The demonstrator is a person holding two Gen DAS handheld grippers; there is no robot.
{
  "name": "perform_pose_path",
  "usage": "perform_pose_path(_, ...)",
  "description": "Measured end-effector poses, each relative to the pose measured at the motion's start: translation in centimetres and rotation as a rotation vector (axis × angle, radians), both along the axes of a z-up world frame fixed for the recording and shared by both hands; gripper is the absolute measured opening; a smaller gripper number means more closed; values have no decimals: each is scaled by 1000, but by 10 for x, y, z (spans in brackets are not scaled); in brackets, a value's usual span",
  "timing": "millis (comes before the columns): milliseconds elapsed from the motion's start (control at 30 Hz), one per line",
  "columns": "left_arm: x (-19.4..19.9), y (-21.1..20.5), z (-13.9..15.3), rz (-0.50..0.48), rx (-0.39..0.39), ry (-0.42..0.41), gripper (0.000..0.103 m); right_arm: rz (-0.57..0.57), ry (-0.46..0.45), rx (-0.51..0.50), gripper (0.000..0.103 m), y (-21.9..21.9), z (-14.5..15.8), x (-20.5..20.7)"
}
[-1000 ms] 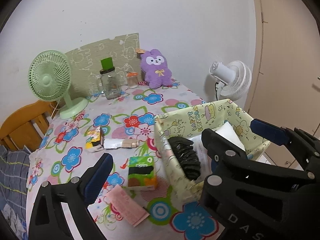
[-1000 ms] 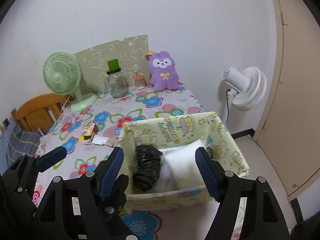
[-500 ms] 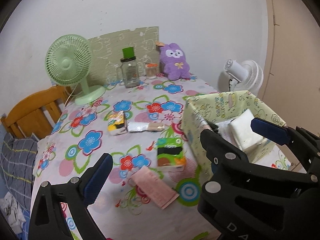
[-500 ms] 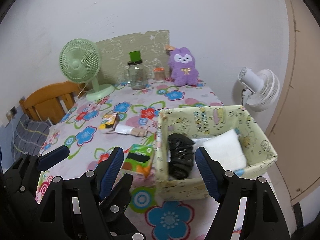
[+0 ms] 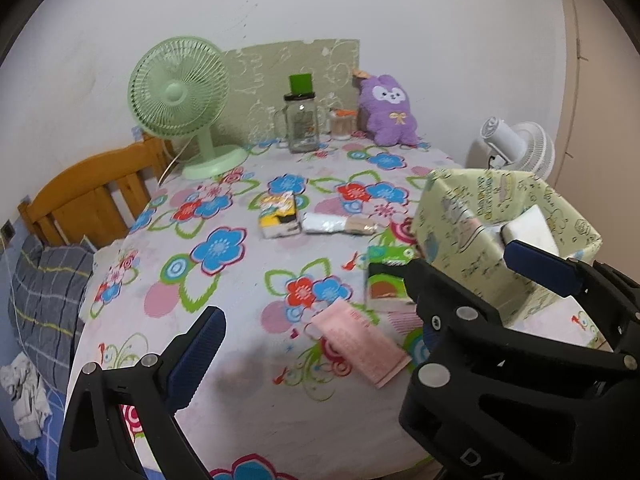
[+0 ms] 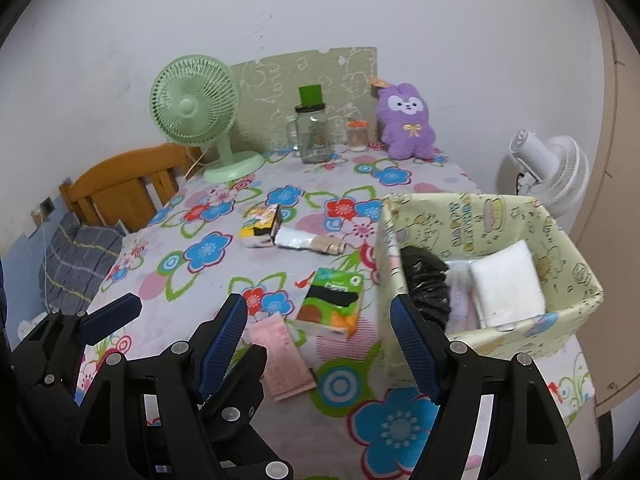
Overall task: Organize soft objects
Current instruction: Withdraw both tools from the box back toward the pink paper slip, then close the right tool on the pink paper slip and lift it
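Grippers over the flowered table, both empty

Table with a white cloth printed in red, blue and green flowers fills both views. The right gripper hangs with its blue-padded fingers spread wide, nothing between them; the left gripper shows beside it, likewise parted and empty.

Only the right wrist view looks down into the pale yellow-green printed fabric box: inside lie a crumpled black plastic bag and a white folded soft pack. The left wrist view sees that box from its side (mostly outer wall), its contents nearly hidden. That view alone shows more of the grey checked bedding past the table's left edge.

On the cloth lie a green tissue pack just beside the box, a pink flat packet touching its near corner, a yellow-and-black small carton and a silver-and-tan wrapper farther back. A purple plush rabbit sits at the far edge against the wall.

The middle-left of the cloth is bare; the box stands at the table's right edge.
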State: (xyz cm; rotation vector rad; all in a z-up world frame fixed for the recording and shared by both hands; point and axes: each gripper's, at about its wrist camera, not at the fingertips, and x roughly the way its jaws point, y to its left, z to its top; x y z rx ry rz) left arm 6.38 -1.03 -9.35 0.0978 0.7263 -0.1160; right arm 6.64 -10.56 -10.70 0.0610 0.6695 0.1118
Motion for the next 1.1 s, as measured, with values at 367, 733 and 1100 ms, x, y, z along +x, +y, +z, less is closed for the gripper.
perform_pose_path(367,9,28,-28,47,-1,65,100,60,55,-17,75,29,-26,16)
perform_pose_path(733,28,37,-59,44,4,141,100,87,176,-20,70,40,-62,44)
perform_pose_path(1100,39,45,-78,53,24,196,99,118,250,-54,51,52,-82,58)
